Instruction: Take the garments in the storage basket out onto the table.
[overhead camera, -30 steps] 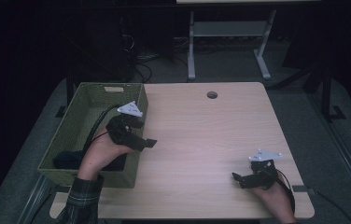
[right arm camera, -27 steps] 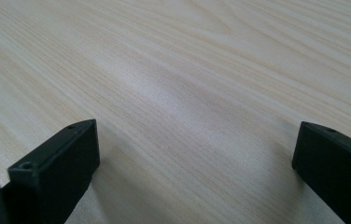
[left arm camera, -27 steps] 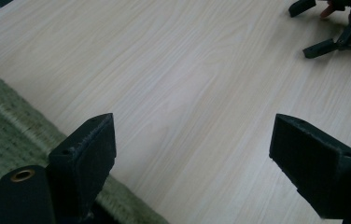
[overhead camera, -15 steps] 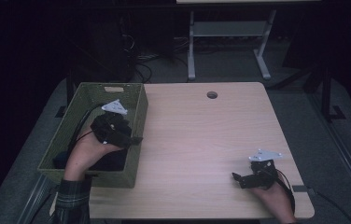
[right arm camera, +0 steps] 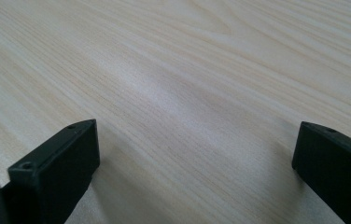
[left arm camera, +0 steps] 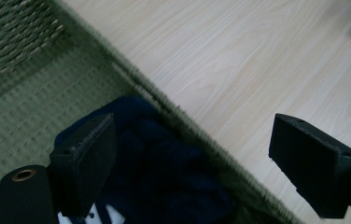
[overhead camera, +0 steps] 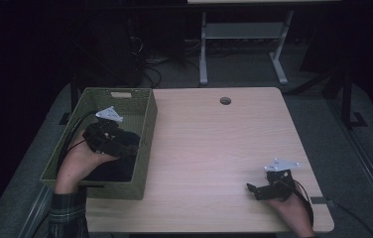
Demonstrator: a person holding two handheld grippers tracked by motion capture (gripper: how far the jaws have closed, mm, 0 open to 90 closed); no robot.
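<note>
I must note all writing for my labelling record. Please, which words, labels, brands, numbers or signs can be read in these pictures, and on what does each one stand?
None: no readable text in any view.
Green woven basket: no label or writing.
Dark blue cloth in the basket: a small white patch at its lower edge, too little in view to read.
Left tongs, right tongs: plain black, no brand.
Wooden table: bare wood grain.

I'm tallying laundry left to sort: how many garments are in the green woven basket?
1 visible: a dark navy cloth garment bunched in the green woven basket, below the open left gripper. Others could be hidden beneath it.
</note>
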